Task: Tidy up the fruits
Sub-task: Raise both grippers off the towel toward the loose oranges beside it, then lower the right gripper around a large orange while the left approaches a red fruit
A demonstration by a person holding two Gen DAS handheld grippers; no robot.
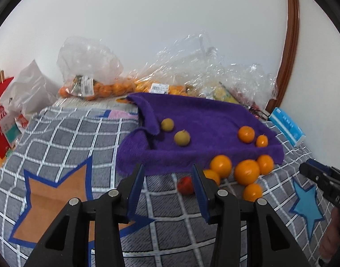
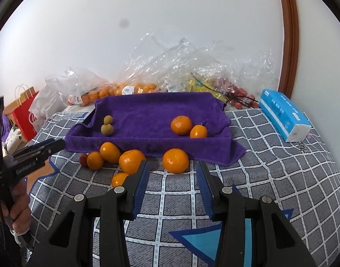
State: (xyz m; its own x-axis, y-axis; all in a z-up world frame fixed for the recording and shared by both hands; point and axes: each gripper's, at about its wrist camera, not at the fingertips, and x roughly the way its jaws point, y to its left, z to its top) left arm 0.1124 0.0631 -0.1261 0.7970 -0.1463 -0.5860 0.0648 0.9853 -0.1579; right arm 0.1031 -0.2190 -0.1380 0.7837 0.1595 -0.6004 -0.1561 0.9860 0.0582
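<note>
A grey quilted blanket [image 2: 270, 173] with a white grid and star patches covers the surface, and on it sits a shallow tray draped in a purple terry towel [image 2: 147, 111]. Inside the tray, at its left end, two small greenish-brown round fruits [image 2: 107, 129] lie touching each other; toward the right end a round orange mandarin [image 2: 181, 125] rests against a smaller orange kumquat-like fruit [image 2: 198, 131]. In front of the tray, on the blanket, a loose cluster of orange mandarins [image 2: 131, 161] lies just beside the towel's front edge, with a small red fruit [image 2: 83, 159] at the cluster's left and one mandarin [image 2: 175, 160] set apart to the right. The left gripper [image 1: 167, 191], black with blue pads, hovers low over the blanket just short of the tray's front, jaws partly apart and empty, the red fruit [image 1: 185, 185] showing between them farther ahead. The right gripper [image 2: 172, 189] points at the lone mandarin, jaws partly apart with nothing between the pads. A hand [image 2: 18, 209] grips the left tool's handle. Behind the tray, crinkled clear plastic bags [image 2: 170, 66] hold more oranges, yellow fruit and red fruit; a blue-and-white tissue pack [image 2: 283, 118] lies to the right, and a red paper bag [image 2: 25, 113] stands at the left.
</note>
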